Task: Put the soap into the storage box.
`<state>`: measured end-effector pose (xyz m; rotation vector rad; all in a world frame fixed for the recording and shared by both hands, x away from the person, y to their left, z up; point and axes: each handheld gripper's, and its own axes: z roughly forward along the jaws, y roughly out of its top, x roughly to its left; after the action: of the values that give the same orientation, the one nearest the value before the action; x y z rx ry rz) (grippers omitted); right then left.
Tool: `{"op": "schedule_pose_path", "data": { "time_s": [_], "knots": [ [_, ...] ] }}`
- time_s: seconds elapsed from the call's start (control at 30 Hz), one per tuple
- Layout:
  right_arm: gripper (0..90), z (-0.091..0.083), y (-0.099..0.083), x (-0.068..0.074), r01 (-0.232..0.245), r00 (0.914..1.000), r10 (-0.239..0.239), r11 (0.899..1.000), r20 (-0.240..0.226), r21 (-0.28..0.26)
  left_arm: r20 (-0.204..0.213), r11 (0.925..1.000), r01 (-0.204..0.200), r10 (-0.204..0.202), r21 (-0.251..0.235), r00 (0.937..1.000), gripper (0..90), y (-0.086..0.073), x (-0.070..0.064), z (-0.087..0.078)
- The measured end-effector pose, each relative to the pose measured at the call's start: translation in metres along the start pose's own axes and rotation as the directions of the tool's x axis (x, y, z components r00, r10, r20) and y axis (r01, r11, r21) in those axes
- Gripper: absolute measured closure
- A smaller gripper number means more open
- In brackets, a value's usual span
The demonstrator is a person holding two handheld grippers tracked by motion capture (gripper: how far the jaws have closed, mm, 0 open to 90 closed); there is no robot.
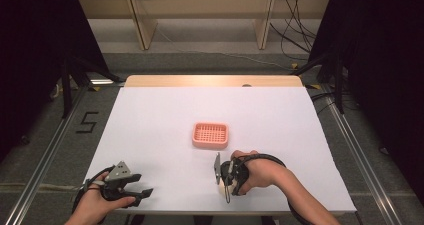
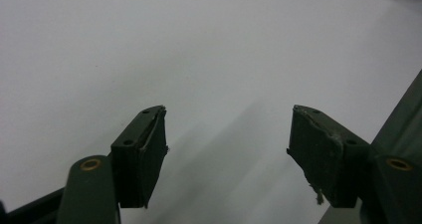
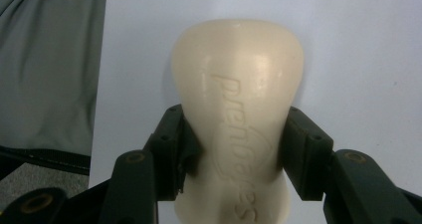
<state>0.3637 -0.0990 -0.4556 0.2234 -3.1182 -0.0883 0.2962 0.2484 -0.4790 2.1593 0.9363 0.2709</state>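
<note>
The right gripper point(image 3: 234, 149) is clamped on a cream bar of soap point(image 3: 238, 84), its jaws pressing the bar's narrow waist from both sides, so the pickup looks done. In the high view that gripper point(image 1: 223, 176) sits near the front edge of the white table point(image 1: 280, 120), and the pink basket point(image 1: 210, 135) lies just beyond it, apparently with nothing in it. What seems left is carrying the soap over the basket and letting go. Well off to the side, the left gripper point(image 2: 226, 137) rests with jaws apart, holding nothing.
</note>
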Motion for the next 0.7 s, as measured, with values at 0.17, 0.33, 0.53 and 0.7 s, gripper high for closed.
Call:
{"op": "schedule_pose_path", "data": {
  "time_s": [0.17, 0.33, 0.53, 0.7],
  "knots": [
    [50.5, -0.004, 0.0, 0.001, -0.055, 0.9984, 0.054, 0.998, -0.016, -0.023, -0.013, 0.9997, -0.024, 0.024, 0.009, 0.9996, 30.8, 0.001, 0.002, -0.001],
    [50.6, -0.009, -0.001, 0.0, -0.076, 0.9971, 0.075, 0.996, -0.009, -0.057, -0.013, 0.9996, -0.025, 0.025, 0.011, 0.9996, 30.8, 0.001, 0.002, -0.001],
    [50.6, -0.015, -0.003, -0.001, -0.109, 0.9941, 0.109, 0.993, 0.003, -0.04, -0.013, 0.9997, -0.024, 0.024, 0.01, 0.9996, 30.9, 0.001, 0.002, -0.001],
    [50.6, -0.018, -0.005, -0.003, -0.135, 0.9908, 0.135, 0.99, -0.003, -0.037, -0.013, 0.9996, -0.026, 0.026, 0.011, 0.9996, 30.9, 0.001, 0.002, -0.001]
  ]
}}
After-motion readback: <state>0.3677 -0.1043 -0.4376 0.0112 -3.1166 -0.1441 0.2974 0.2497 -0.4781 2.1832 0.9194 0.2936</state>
